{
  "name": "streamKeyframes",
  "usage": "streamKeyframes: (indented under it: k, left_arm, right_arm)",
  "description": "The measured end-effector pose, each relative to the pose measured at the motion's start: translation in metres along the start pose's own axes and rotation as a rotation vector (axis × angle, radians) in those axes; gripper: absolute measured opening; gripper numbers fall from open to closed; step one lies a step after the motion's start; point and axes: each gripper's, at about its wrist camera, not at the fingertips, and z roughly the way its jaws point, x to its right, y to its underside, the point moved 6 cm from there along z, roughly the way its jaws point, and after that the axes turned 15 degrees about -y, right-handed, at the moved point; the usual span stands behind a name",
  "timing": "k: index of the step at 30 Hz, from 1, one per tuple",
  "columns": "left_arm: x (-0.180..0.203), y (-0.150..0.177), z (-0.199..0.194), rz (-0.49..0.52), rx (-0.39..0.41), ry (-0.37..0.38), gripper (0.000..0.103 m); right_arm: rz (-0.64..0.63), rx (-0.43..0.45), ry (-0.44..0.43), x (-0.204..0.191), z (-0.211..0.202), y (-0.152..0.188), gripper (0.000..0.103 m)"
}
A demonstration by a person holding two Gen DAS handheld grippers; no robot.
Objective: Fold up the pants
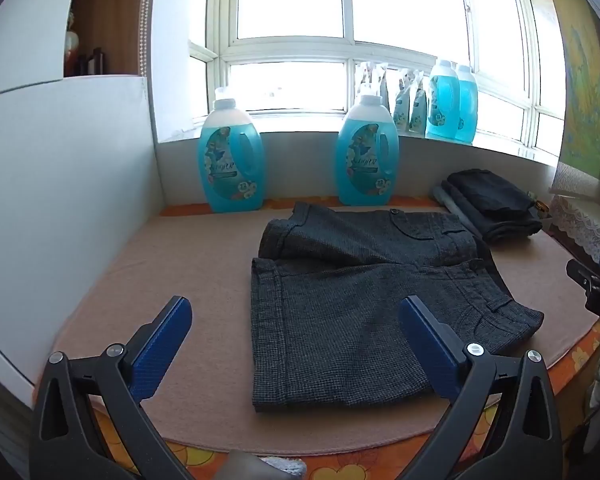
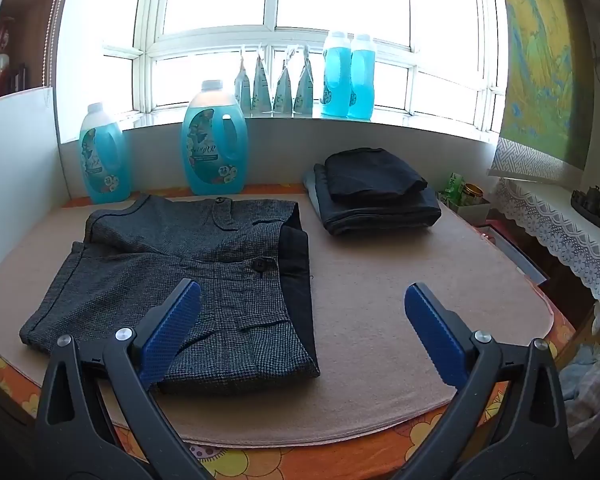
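The shorts (image 1: 351,304) lie flat on the tan mat (image 1: 172,280) atop the worktop, legs toward the left claw (image 1: 296,334), waistband toward the right claw (image 2: 301,318). Both claws hover wide open and empty, likely ready to grip opposite ends.

Coarse woven grey check cloth on the pants (image 1: 339,312), matt, with dark plastic buttons. Felt-like beige mat (image 2: 379,320), dull and slightly fuzzy, over glossy orange flowered oilcloth on the bench (image 2: 236,460). Ribbed blue plastic pads and matt black plastic arms with shiny metal rivets on the left gripper (image 1: 296,332) and right gripper (image 2: 301,320). Translucent glossy blue plastic jugs (image 1: 230,156). Smooth dark cloth stack (image 2: 375,192), upper right. White lace trim (image 2: 559,228), right edge.
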Motion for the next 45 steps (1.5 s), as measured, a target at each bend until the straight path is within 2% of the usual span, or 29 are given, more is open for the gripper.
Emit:
streamKeyframes:
  k: [8, 45]
  left_arm:
    - [-0.004, -0.003, 0.000, 0.004, -0.016, 0.000, 0.103]
    - [0.003, 0.001, 0.001, 0.012, -0.017, -0.002, 0.103]
  right_arm:
    - [-0.001, -0.011, -0.002, -0.006, 0.000, -0.009, 0.103]
    - [0.012, -0.012, -0.017, -0.004, 0.004, 0.002, 0.103]
